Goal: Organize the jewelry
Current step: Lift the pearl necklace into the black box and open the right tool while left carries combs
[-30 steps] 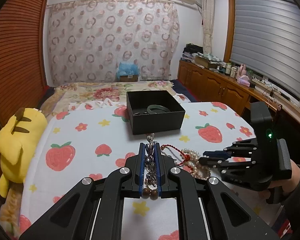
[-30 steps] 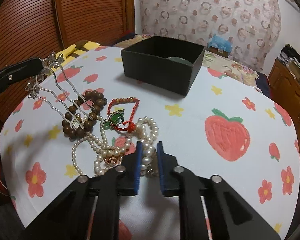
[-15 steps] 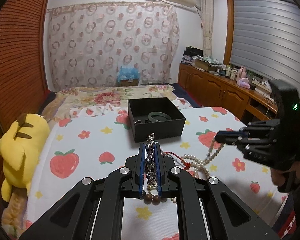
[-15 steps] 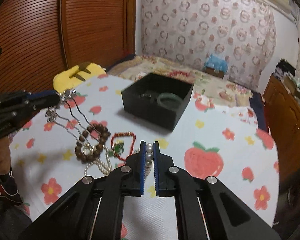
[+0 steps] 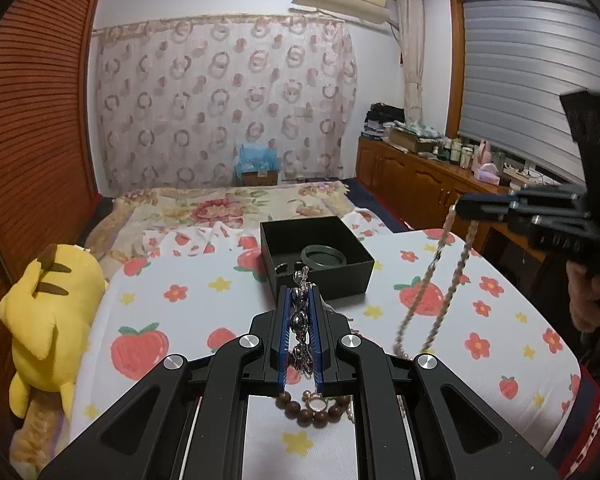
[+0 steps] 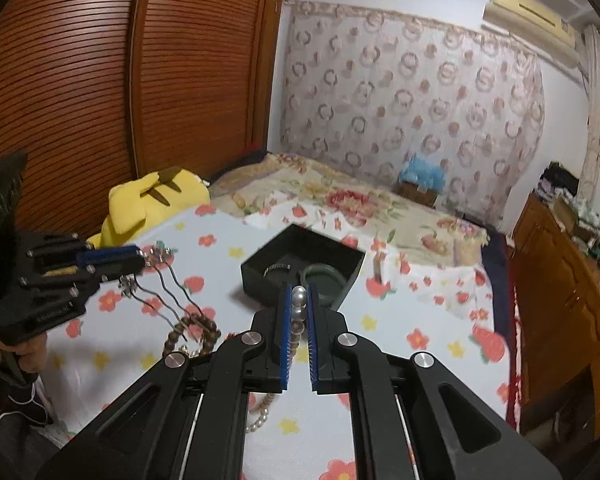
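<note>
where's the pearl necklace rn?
The pearl necklace is pinched in the right gripper, hanging in two strands down to the strawberry-print sheet, right of the black box in the left wrist view.

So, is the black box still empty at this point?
No: the black box already holds a green bangle and a smaller dark ring on its floor.

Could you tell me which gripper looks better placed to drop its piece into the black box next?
Probably right: the right gripper holds the white pearl necklace lifted, aimed at the black open box; the left gripper clamps the silver hairpin farther back.
</note>
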